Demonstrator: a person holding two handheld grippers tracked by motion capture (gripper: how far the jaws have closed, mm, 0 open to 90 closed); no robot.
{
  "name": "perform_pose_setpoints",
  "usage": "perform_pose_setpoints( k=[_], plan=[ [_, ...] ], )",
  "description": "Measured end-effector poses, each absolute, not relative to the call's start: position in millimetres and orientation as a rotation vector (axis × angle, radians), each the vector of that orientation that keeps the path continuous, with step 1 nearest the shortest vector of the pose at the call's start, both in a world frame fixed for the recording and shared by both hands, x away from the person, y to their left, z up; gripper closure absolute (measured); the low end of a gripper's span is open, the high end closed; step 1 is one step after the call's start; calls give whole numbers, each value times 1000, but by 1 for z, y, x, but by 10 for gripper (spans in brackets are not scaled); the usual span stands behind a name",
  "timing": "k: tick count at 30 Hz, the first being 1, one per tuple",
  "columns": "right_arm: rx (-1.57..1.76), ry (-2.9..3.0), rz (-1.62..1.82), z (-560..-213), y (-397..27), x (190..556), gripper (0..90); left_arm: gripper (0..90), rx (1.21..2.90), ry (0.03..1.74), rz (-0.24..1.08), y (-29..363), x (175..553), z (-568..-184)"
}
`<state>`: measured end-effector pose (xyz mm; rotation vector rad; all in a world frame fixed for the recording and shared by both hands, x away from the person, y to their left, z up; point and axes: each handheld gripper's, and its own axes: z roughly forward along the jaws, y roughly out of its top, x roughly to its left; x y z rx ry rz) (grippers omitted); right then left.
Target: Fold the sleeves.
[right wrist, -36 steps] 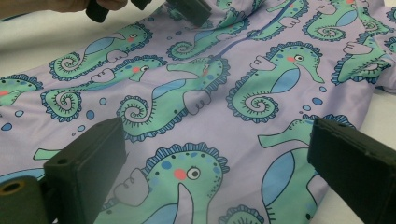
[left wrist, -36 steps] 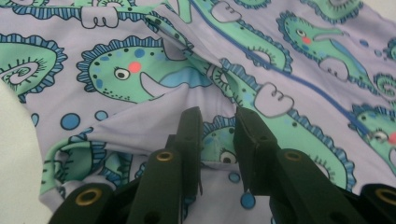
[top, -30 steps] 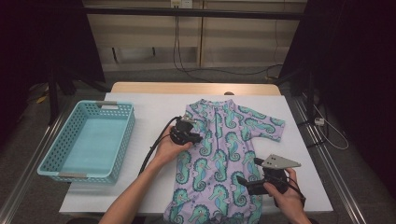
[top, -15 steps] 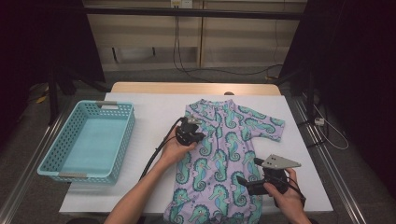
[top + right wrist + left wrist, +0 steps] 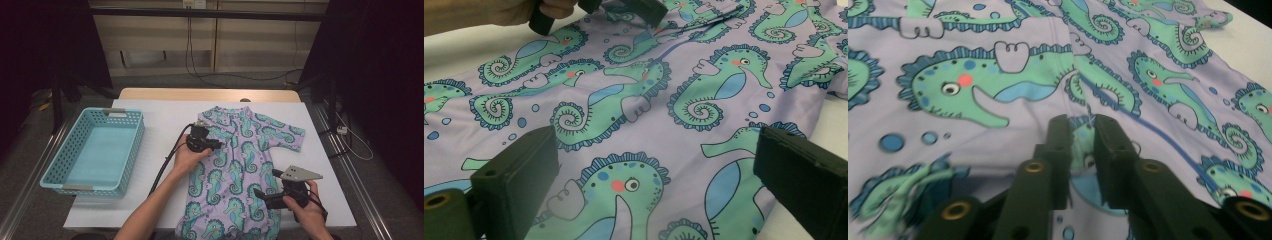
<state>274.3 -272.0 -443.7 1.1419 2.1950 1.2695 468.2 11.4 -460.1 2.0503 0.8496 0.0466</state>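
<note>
- The garment [image 5: 240,170] — lilac, printed with green seahorses — lay flat on the white table [image 5: 160,125], centre to lower right of the high view, its hem cut off by the bottom edge.
- The left gripper [image 5: 212,144] sat on the garment's left chest; in its own view the jaws stood narrow, having just been opening, a slim gap with a small ridge of cloth [image 5: 1083,145] between them — whether the pads pressed it was hard to tell.
- The right gripper [image 5: 262,191] rested low right, jaws wide apart over flat fabric, gripping nothing.
- A turquoise basket [image 5: 60,170] stood at left, well apart.
</note>
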Motion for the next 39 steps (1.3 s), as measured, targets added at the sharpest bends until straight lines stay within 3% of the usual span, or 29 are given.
perform_pose_setpoints(
  k=[6,21,34,39],
  plan=[
    [1140,2192,1262,-444,-271,275,38,624,2048,848,95,30,462,-446],
    [1155,2143,1265,-442,-274,275,37,183,2057,854,251,60,437,-432],
    [1178,2097,1253,-440,-280,279,44,40,1998,824,261,96,401,-427],
    [1193,2080,1230,-438,-287,283,51,42,1921,852,293,114,385,-426]
  ],
)
